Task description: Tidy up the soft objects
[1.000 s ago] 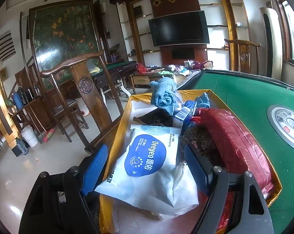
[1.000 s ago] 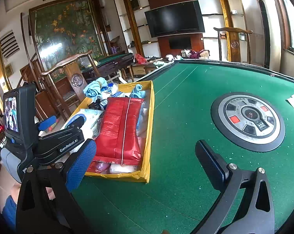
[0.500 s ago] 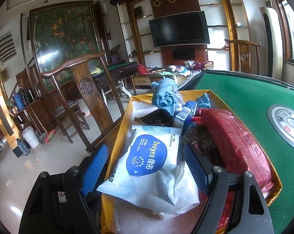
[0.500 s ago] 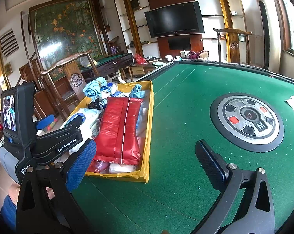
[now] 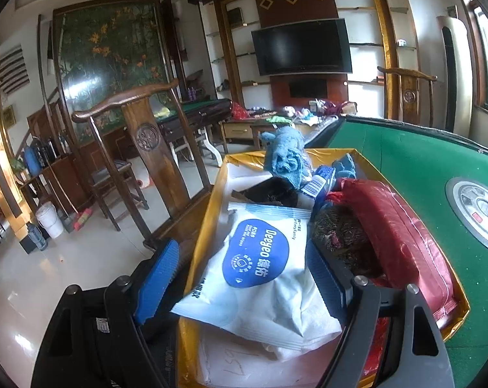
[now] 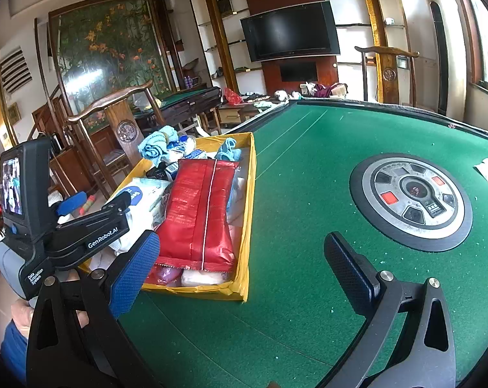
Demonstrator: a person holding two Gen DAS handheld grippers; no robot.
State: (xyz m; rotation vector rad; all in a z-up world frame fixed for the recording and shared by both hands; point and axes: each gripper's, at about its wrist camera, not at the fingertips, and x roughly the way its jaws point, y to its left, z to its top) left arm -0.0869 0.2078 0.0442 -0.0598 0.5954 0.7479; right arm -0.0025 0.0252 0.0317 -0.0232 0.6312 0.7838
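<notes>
On the green table [image 6: 308,194] sits a yellow box [image 6: 249,213] near its left edge, packed with soft goods. Over the near end of that box hangs the left gripper [image 5: 244,274], its two blue-padded fingers [image 5: 158,278] spread wide. A white wipes pack [image 5: 260,268] with a blue oval label lies between them, tilted up against the other contents. The left pad stands outside the box wall, clear of the pack; the right pad sits just beside the pack's edge and a dark fuzzy bundle [image 5: 341,236], and whether it touches either cannot be told. Nothing is pinched between the pads.

Beside the pack, along the box's table-side wall, lies a long red packet [image 6: 198,213] that covers much of the contents. At the far end a light blue towel [image 5: 284,158] is bunched up above the rim, with a second small blue cloth [image 6: 228,148] near the far corner. Pale and pink bundles [image 6: 192,274] peek out under the red packet at the near end.

The right gripper [image 6: 240,265] hangs over bare green felt, just right of the box's near corner, fingers [image 6: 350,271] wide apart and holding nothing. Its left pad [image 6: 134,271] is close to the box's front wall in the view. A round control panel [image 6: 412,200] is set in the table's middle, well apart from the box. A hand [image 6: 21,313] and blue sleeve [image 6: 13,352] show behind the left gripper.
</notes>
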